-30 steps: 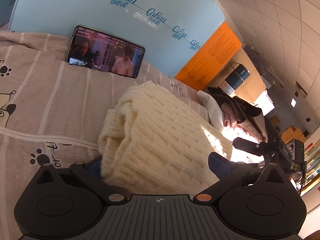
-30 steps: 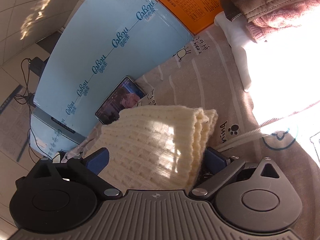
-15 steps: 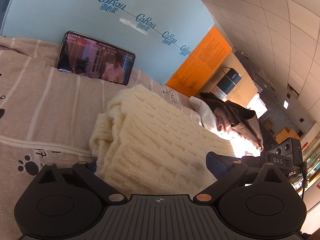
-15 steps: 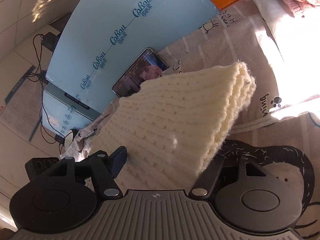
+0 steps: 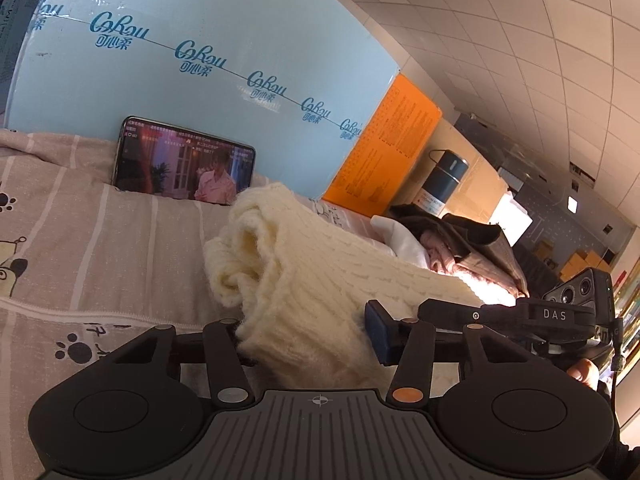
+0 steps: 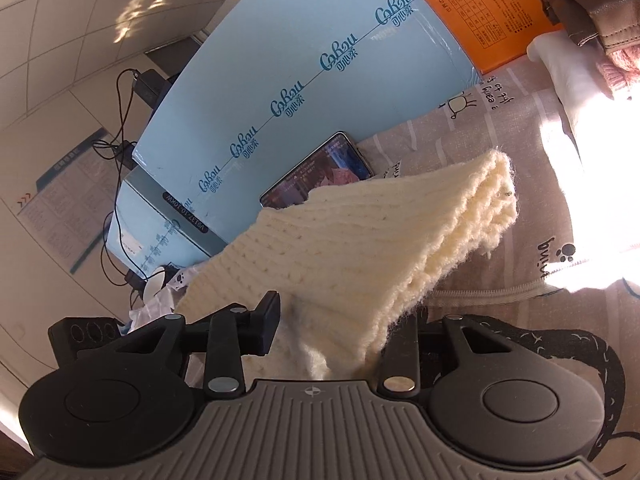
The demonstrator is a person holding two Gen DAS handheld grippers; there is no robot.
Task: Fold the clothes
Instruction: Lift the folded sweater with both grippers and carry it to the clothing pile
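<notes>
A folded cream knit sweater (image 5: 320, 280) is held between both grippers, lifted off the grey striped bedsheet (image 5: 80, 232). My left gripper (image 5: 308, 336) is shut on its near end; the sweater's thick folded layers fill the space between the jaws. In the right wrist view my right gripper (image 6: 336, 324) is shut on the other end of the sweater (image 6: 360, 248), whose folded edge hangs free toward the right. The right gripper's body also shows in the left wrist view (image 5: 520, 316).
A phone (image 5: 184, 162) playing video leans on a large light-blue box (image 5: 200, 60) behind the bed. An orange box (image 5: 384, 148) and a dark flask (image 5: 444, 180) stand further right. A pile of clothes (image 5: 460, 244) lies at the sheet's right end. Cables and clutter (image 6: 132, 152) lie beyond the left.
Both grippers have closed on the sweater's ends and raised it off the sheet. The sweater now sags between them, and the views have tilted upward.
</notes>
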